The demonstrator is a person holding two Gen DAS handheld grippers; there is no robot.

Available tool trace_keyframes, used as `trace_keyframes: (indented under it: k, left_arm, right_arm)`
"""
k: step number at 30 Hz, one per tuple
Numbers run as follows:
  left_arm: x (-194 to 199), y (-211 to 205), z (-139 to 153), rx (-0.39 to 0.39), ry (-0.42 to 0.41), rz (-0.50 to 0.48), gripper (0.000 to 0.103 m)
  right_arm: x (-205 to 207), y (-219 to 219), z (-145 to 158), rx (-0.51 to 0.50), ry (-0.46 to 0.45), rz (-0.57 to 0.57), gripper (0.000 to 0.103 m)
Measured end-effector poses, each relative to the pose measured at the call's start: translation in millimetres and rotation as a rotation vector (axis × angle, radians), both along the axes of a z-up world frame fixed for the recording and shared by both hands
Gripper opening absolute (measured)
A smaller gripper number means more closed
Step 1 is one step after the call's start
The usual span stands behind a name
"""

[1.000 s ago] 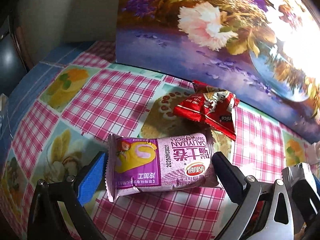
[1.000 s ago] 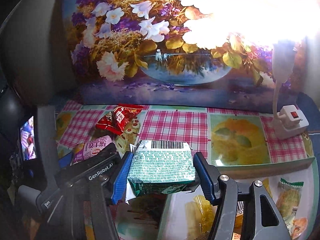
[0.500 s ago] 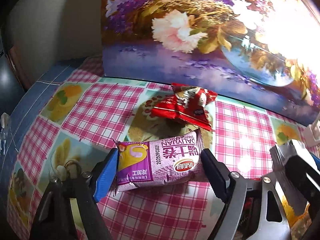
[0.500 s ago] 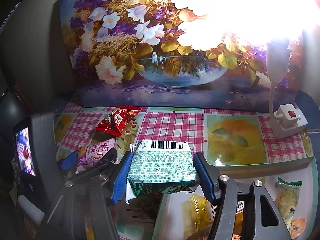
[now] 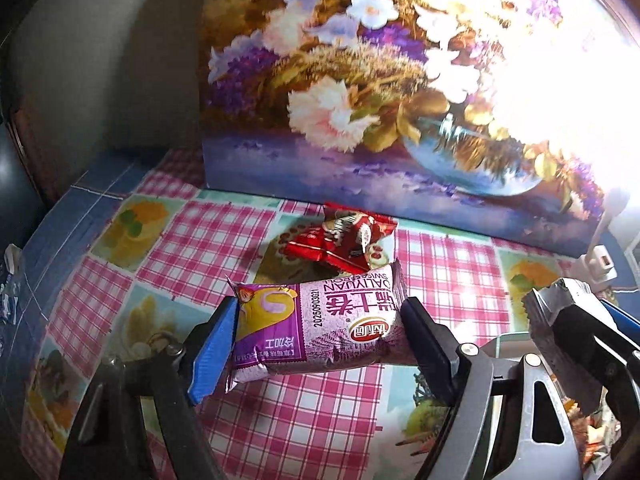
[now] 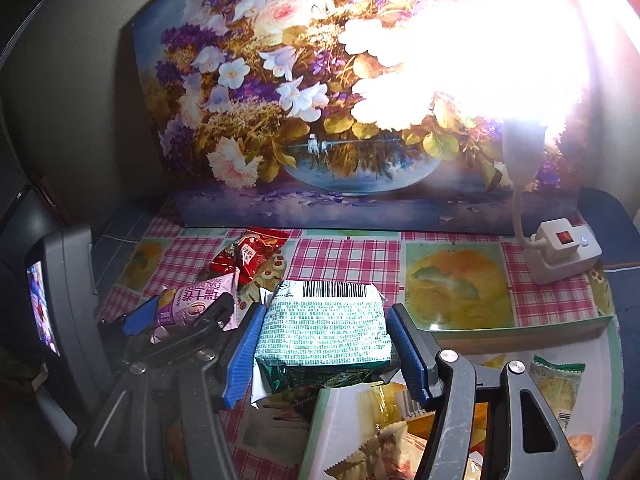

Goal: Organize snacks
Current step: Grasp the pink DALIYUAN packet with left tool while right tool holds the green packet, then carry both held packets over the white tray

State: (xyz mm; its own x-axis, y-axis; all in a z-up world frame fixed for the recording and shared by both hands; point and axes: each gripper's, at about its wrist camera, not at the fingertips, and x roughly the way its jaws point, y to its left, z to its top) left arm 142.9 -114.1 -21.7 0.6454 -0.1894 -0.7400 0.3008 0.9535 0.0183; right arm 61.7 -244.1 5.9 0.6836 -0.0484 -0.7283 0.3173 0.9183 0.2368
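My left gripper (image 5: 320,340) is shut on a purple swiss-roll packet (image 5: 316,328) and holds it above the checked tablecloth; the packet also shows in the right wrist view (image 6: 192,304). My right gripper (image 6: 324,348) is shut on a green snack packet (image 6: 324,332) with a barcode, held over the near left edge of a white tray (image 6: 608,344) that holds several wrapped snacks (image 6: 556,380). A red snack packet (image 5: 340,240) lies on the cloth behind the purple one, also seen in the right wrist view (image 6: 248,252).
A flower painting (image 6: 320,100) stands along the back of the table. A white power adapter with a gooseneck lamp (image 6: 560,252) sits at the back right, glaring brightly. The left edge of the table (image 5: 48,240) drops off to dark space.
My left gripper has closed on the purple packet and lifted it off the cloth, moving toward the right gripper. The right gripper still holds the green packet, hardly moved.
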Motion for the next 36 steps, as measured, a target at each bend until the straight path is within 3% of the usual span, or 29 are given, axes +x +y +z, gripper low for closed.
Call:
trace_keyframes:
  k: [12,36]
  left_arm:
    - [-14.0,-0.8,26.4,-0.074,-0.028,-0.08,0.082]
    - [-78.0,-99.4,-5.5,0.126,-0.027,-0.404,0.082]
  right_arm:
    - [-35.4,-25.7,19.2,-0.033,-0.037,-0.054,0.065]
    - [-107.4,-100.3,-24.0,-0.003,0.029,-0.225,0.065]
